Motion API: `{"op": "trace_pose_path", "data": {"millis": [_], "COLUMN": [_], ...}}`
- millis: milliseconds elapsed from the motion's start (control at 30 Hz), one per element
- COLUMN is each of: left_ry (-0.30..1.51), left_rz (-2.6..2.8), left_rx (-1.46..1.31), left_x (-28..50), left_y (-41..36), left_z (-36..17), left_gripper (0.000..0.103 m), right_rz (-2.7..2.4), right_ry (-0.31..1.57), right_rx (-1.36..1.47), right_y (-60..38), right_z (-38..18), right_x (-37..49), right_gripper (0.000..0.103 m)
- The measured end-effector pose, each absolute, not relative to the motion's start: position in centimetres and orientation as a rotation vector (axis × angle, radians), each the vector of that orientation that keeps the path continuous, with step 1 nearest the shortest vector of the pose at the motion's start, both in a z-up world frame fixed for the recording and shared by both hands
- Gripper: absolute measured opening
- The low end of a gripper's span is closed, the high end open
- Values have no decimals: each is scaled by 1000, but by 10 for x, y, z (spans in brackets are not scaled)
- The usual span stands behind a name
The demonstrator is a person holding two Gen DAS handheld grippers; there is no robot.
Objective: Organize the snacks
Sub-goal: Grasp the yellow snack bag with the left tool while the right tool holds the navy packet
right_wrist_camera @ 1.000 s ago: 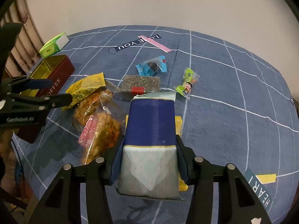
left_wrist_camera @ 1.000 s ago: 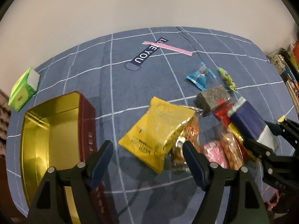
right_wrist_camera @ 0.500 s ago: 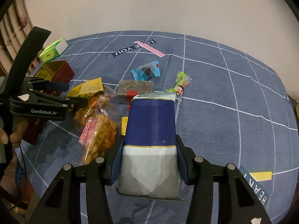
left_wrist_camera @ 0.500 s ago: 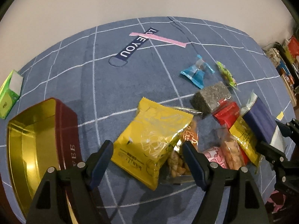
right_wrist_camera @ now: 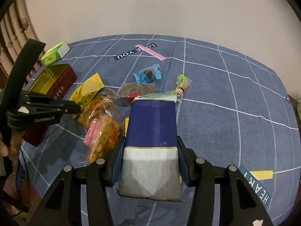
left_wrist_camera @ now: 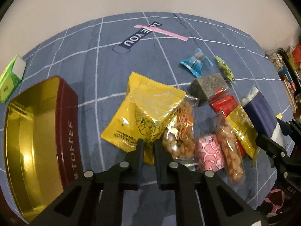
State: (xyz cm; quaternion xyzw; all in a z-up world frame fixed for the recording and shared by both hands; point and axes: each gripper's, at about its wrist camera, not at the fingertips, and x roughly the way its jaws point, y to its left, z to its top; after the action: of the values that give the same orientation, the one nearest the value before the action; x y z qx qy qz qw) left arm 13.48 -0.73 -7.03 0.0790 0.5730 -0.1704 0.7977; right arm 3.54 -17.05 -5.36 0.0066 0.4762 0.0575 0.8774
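My left gripper (left_wrist_camera: 148,145) is shut, pinching the near corner of the big yellow snack packet (left_wrist_camera: 146,109) that lies on the blue checked cloth. From the right wrist view the same gripper (right_wrist_camera: 75,109) reaches in from the left over the packet (right_wrist_camera: 88,88). An open red toffee tin (left_wrist_camera: 67,116) with a gold inside stands just left of it. My right gripper (right_wrist_camera: 150,148) is shut on a blue-and-silver packet (right_wrist_camera: 152,131), held above the cloth, and shows at the right edge of the left wrist view (left_wrist_camera: 272,143).
Beside the yellow packet lie clear bags of fried snacks (left_wrist_camera: 180,131), a pink packet (left_wrist_camera: 208,152), a small yellow packet (left_wrist_camera: 242,130), a red packet (left_wrist_camera: 223,103) and a grey block (left_wrist_camera: 207,86). Farther back: a blue candy (left_wrist_camera: 195,64), a green candy (left_wrist_camera: 224,68), a green box (left_wrist_camera: 9,79).
The left jaws stood wide apart around the yellow packet's lower end; now they have closed on its corner. The right gripper keeps its hold on the blue packet, unmoved.
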Motion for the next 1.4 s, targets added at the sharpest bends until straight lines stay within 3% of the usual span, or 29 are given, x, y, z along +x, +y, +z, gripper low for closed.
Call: {"op": "trace_pose_path", "data": {"millis": [200,867,900,933,1033,1200,1400], "left_ry": [1213,1266,1259,1254,1198,1148,1164], "left_rz": [-363,-425,-423,-429,-430,-446,-441], "left_rx": [151,147,143,141,134,150,165], "left_x": [122,66,65,64,61,63,77], "left_y": [-3,-25,-24,-23,-17,-11,-9], "left_z": [-62,-67,-65,-64,-55,-44,-59], "left_gripper": [4,4,5,12,43,52,52], "right_rz": [121,125,125,125,122,124,125], "right_ry": [985,985,985,985,983,987,991], "right_rx": [17,38,38,38,38,40,40], "right_y": [-171,-174,-174,-174,-174,-174,-174], "right_z": [-52,-52,-52,-52,-52,-53,-54], "right_x": [33,32,32,31,31,31,30], "right_gripper": [47,47,47,47,47,47,47]}}
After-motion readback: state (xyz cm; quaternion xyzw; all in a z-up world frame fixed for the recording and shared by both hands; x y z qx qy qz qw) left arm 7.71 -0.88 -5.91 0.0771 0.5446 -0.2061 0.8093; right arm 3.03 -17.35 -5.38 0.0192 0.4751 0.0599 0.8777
